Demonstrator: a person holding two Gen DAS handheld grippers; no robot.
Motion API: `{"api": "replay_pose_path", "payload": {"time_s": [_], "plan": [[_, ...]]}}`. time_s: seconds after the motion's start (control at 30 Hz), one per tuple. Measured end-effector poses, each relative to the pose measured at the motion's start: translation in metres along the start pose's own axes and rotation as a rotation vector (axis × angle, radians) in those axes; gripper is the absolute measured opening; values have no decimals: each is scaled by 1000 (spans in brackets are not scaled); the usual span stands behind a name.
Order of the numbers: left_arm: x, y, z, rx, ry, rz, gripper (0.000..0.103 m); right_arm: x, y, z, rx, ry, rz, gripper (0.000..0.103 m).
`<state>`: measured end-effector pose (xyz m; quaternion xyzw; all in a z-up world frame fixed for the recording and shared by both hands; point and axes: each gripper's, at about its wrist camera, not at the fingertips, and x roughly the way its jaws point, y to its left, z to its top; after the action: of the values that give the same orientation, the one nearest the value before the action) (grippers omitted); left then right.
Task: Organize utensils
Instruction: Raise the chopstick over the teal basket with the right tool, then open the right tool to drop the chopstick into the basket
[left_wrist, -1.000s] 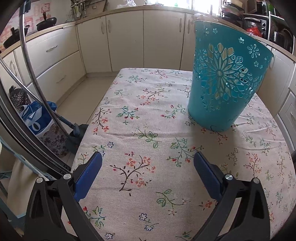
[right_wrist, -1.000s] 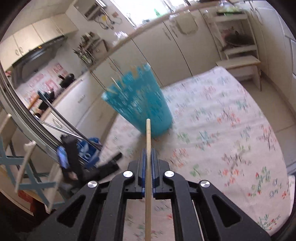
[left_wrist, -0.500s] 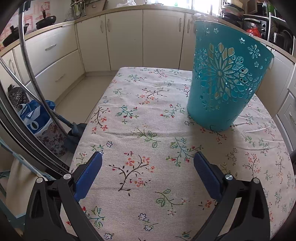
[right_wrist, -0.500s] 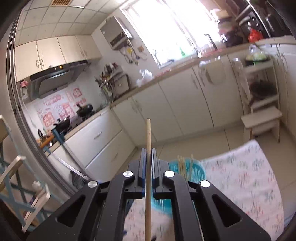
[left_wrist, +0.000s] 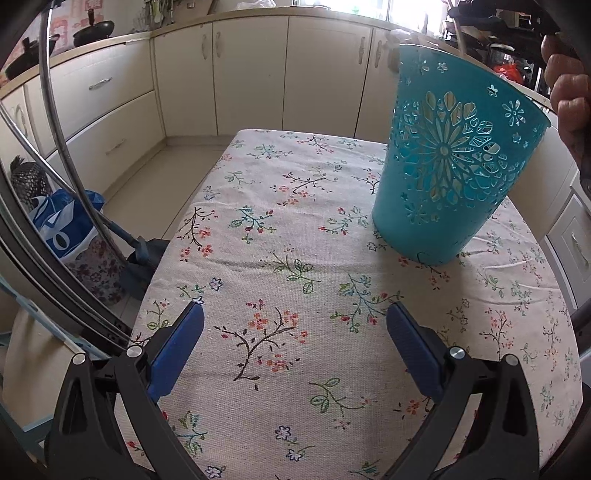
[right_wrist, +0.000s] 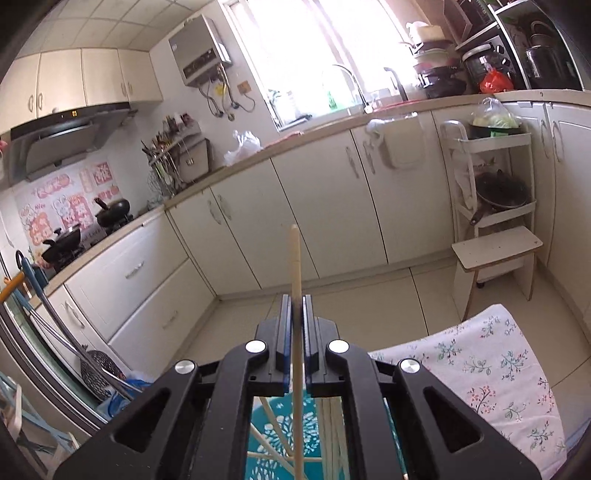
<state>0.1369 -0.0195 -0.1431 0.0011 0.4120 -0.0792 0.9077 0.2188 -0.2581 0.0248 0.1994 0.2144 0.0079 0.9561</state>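
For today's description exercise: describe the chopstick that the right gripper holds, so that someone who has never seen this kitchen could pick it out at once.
Start at the floral tablecloth and find the teal cut-out basket standing on it. Directly above its opening, the right gripper is shut on one pale wooden chopstick. Unlike the other chopsticks lying loose inside the basket, this one is clamped between the blue pads, its end sticking out past them.

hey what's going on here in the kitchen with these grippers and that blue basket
A person is sorting chopsticks. The right gripper is shut on a pale wooden chopstick, held upright over the teal plastic cut-out basket, where other wooden chopsticks already stand. The left gripper hangs open and empty above the floral tablecloth, with the basket standing ahead of it on the table.
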Motion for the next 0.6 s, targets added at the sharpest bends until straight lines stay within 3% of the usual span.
{"api": "replay_pose_path", "payload": {"time_s": [0.3,0.4,0.6], "plan": [[1,1,0,-5,3,-1,95,-5,7,-29,-57,90,31,8],[1,2,-1,-8,2,-2,95,-27,9,-43,-84,102,53,24],[1,3,-1,-18,2,3,95,-82,4,-74,-145,117,44,44]]}}
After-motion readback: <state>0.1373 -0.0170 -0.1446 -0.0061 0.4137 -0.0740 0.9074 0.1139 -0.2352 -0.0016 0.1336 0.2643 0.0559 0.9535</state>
